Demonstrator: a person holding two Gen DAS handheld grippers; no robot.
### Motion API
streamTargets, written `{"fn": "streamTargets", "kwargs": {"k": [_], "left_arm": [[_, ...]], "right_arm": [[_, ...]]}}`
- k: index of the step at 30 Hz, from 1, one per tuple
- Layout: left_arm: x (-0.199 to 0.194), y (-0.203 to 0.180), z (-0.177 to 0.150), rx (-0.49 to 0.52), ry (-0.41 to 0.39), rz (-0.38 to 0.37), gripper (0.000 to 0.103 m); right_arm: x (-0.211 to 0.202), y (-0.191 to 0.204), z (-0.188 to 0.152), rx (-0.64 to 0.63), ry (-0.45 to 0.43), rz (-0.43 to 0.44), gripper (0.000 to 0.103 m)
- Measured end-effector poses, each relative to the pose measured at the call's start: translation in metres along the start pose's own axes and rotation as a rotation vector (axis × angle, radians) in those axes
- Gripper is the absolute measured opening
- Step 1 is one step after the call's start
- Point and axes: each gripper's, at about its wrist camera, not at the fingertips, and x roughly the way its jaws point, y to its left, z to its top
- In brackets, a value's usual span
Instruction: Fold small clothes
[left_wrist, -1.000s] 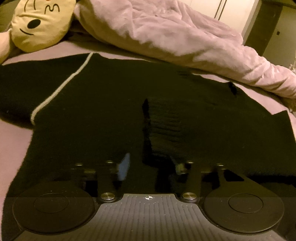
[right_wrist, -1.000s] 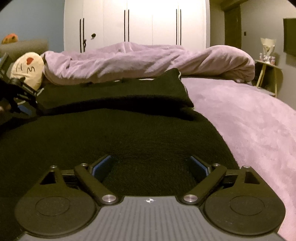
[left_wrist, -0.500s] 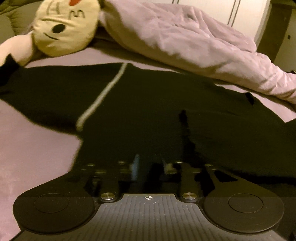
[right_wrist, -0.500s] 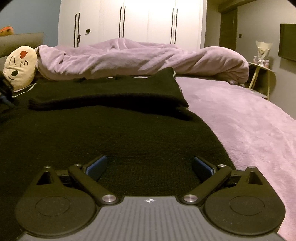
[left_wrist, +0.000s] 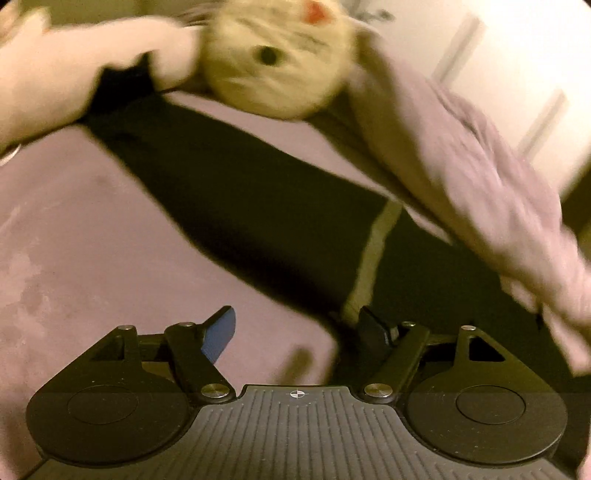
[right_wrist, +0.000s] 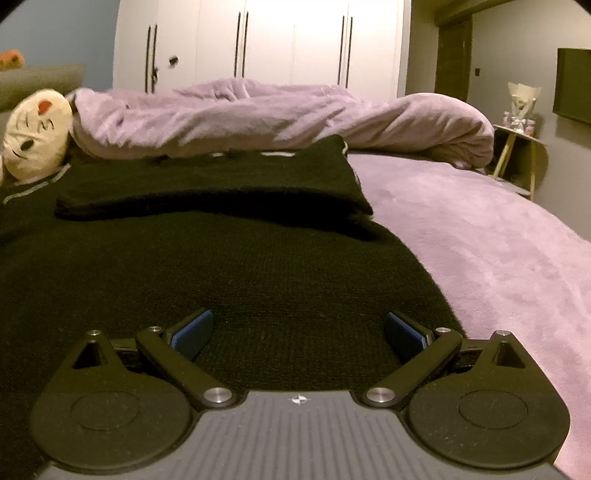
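Just beyond right gripper, black sweater

We are seeing the left wrist view smeared by motion: the plush toy is blurring so that its face marks are hardly readable, and the black sweater is losing its knit texture there. Its sleeve end is disappearing behind a pale plush limb, and the crumpled duvet is hiding its far edge. In the right wrist view the sweater is running off the left edge, and the gripper's body is covering its near hem. We are finding the things on the side table too small to identify. The dark panel on the wall is being cut by the right edge.
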Motion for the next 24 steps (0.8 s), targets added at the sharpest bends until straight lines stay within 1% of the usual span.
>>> {"fn": "streamTargets", "kwargs": {"k": [2,5,6,7,8,10,12,13,15,16,17,18,19,22,24], "left_arm": [[0.007,0.030,0.021,-0.108,-0.028,0.010,0.073],[0.021,0.070,0.050,-0.241,-0.056,0.001,0.065],[0.027,0.079,0.057,-0.279,-0.054,-0.005,0.064],[0.034,0.090,0.065,-0.322,-0.047,-0.009,0.063],[0.041,0.101,0.071,-0.369,-0.044,-0.009,0.056],[0.056,0.122,0.082,-0.447,-0.042,-0.020,0.052],[0.069,0.139,0.090,-0.521,-0.036,-0.038,0.033],[0.074,0.146,0.093,-0.556,-0.030,-0.055,0.030],[0.083,0.157,0.100,-0.613,-0.011,-0.081,0.020],[0.085,0.159,0.104,-0.621,-0.005,-0.090,0.018],[0.087,0.157,0.111,-0.598,0.004,-0.089,0.016],[0.087,0.153,0.116,-0.557,0.010,-0.071,0.014],[0.084,0.142,0.121,-0.485,0.006,-0.046,0.013],[0.064,0.099,0.129,-0.263,-0.076,-0.015,0.011],[0.042,0.051,0.129,-0.081,-0.133,-0.037,0.011]], "right_arm": [[-0.004,0.003,0.008,0.018,0.025,-0.029,0.097],[-0.011,0.003,0.013,0.116,0.046,-0.033,0.092],[-0.013,0.004,0.014,0.140,0.049,-0.037,0.091],[-0.015,0.007,0.013,0.148,0.050,-0.044,0.090],[-0.016,0.011,0.013,0.141,0.054,-0.050,0.090],[-0.019,0.019,0.013,0.124,0.064,-0.063,0.088],[-0.021,0.026,0.014,0.105,0.070,-0.054,0.085],[-0.021,0.029,0.016,0.101,0.070,-0.050,0.082],[-0.022,0.034,0.018,0.100,0.075,-0.038,0.080],[-0.021,0.037,0.020,0.099,0.075,-0.030,0.079],[-0.021,0.038,0.021,0.100,0.075,-0.023,0.079],[-0.020,0.040,0.023,0.101,0.074,-0.011,0.078],[-0.020,0.041,0.024,0.103,0.071,-0.003,0.078],[-0.024,0.045,0.027,0.116,0.049,0.019,0.078],[-0.026,0.046,0.028,0.128,0.041,0.030,0.077]]}}
